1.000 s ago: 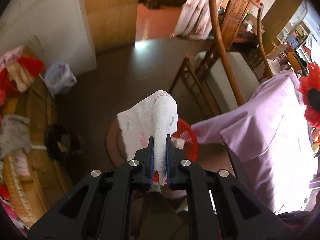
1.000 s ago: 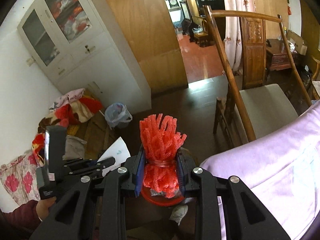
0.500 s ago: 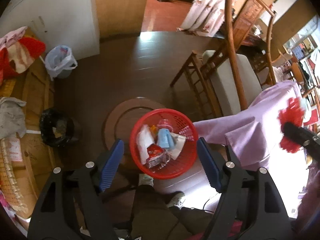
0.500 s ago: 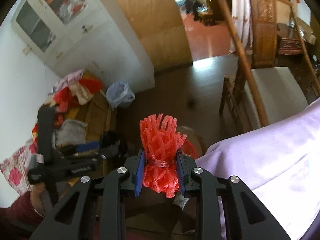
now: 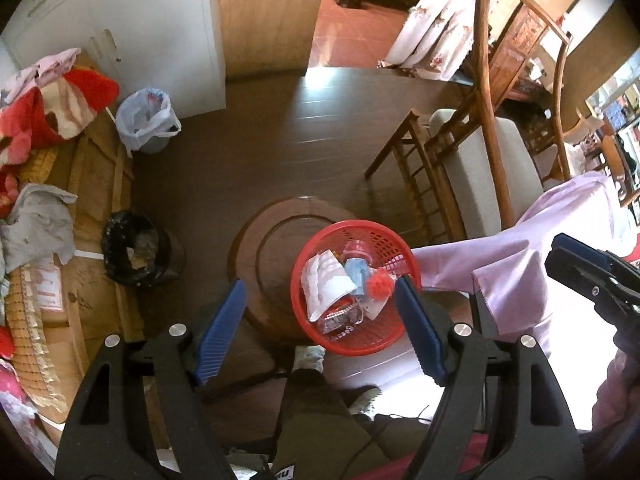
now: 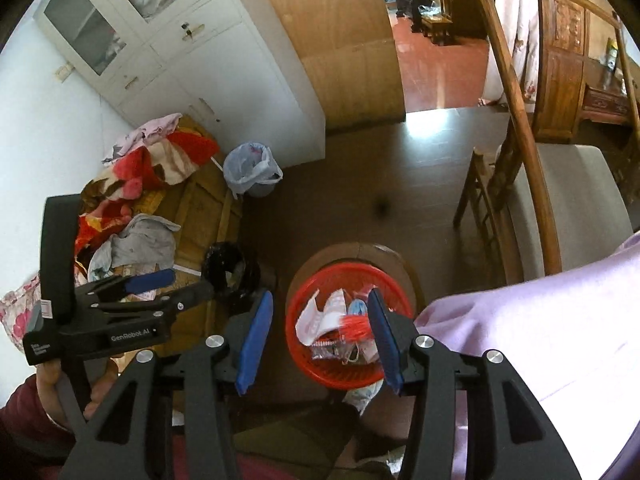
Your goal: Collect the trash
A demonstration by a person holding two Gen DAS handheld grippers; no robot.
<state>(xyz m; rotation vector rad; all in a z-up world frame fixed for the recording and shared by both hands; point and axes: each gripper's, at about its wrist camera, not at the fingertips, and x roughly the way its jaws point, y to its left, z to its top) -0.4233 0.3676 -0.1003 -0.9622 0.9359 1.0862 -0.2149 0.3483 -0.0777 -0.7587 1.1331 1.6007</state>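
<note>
A red mesh basket point(image 5: 400, 334) point(image 6: 294, 344) stands on a round wooden stool point(image 5: 264, 240), straight below both grippers. In it lie a crumpled white tissue point(image 5: 326, 286) point(image 6: 332, 308), a blue wrapper point(image 5: 358, 274) and other scraps. A red foam net point(image 5: 380, 282) point(image 6: 356, 326) is at the basket's right side, blurred in the right wrist view. My left gripper point(image 5: 320, 282) point(image 6: 172, 286) hangs open and empty over the basket. The jaws of my right gripper point(image 6: 320, 296) point(image 5: 580, 264) are opening with nothing between them.
A black-lined bin point(image 5: 128, 252) and a bin with a white bag point(image 5: 146, 120) stand at the left by cardboard and piled clothes point(image 5: 44, 104). A wooden chair point(image 5: 480, 168) and a lilac cloth point(image 5: 516, 280) are at the right. The person's leg and shoe point(image 5: 310, 358) are below.
The left gripper has opened and let go of the white tissue, which now lies in the basket. The right gripper sank and opened, and the red foam net left it and dropped into the basket.
</note>
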